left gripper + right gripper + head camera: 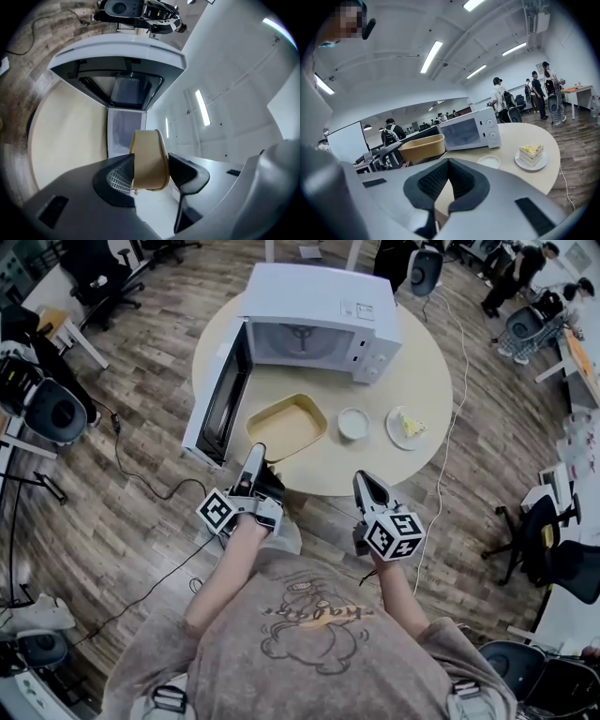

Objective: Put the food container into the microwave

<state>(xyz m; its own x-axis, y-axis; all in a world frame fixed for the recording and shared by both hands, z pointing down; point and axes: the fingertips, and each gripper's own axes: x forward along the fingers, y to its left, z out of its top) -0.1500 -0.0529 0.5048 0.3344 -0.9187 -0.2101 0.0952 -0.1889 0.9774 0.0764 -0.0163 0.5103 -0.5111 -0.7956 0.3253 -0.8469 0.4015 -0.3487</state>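
Note:
A white microwave (314,320) stands at the back of a round table (427,381), its door (220,395) swung wide open to the left. The tan food container (286,426) is in front of the open cavity, and my left gripper (255,457) is shut on its near wall. In the left gripper view that wall (149,159) sits pinched between the jaws, with the dark cavity (124,91) straight ahead. My right gripper (366,482) hovers off the table's near edge, shut and holding nothing. The right gripper view shows the container (423,147) lifted beside the microwave (468,132).
A small white bowl (353,424) and a plate with a slice of cake (408,426) sit on the table right of the container. Office chairs, desks and floor cables surround the table. Several people stand far off to the right (539,96).

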